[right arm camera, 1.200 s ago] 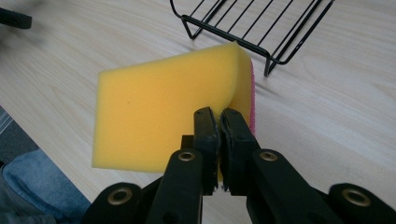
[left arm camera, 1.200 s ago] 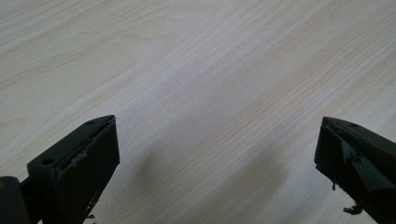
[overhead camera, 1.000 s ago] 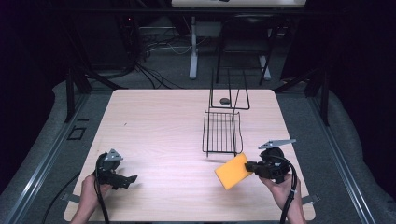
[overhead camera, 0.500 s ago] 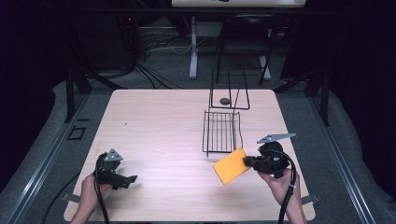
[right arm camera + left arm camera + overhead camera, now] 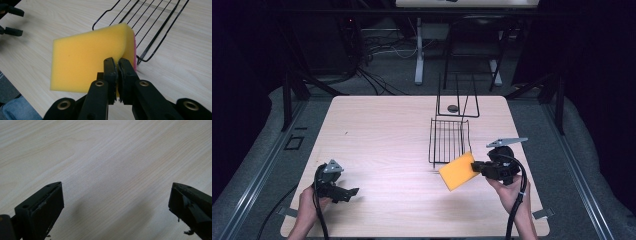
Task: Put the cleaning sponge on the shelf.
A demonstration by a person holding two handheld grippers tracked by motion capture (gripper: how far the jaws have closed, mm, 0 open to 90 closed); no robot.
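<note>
A yellow sponge (image 5: 458, 171) with a pink back (image 5: 135, 47) hangs just above the table, pinched at its edge by my right gripper (image 5: 479, 168), which is shut on it. In the right gripper view the sponge (image 5: 90, 60) sits in front of the near corner of a black wire rack (image 5: 150, 27). The rack (image 5: 449, 141) lies flat on the table just beyond the sponge. My left gripper (image 5: 352, 192) rests low at the front left, open, its jaws wide apart over bare wood (image 5: 112, 170).
An upright black wire frame (image 5: 457, 97) stands behind the rack, with a small dark round object (image 5: 453, 108) at its base. The wooden table (image 5: 377, 135) has dark floor, cables and stand legs beyond its far edge.
My right gripper has carried the sponge a little forward and left, toward the near corner of the wire rack. The left gripper has stayed put.
</note>
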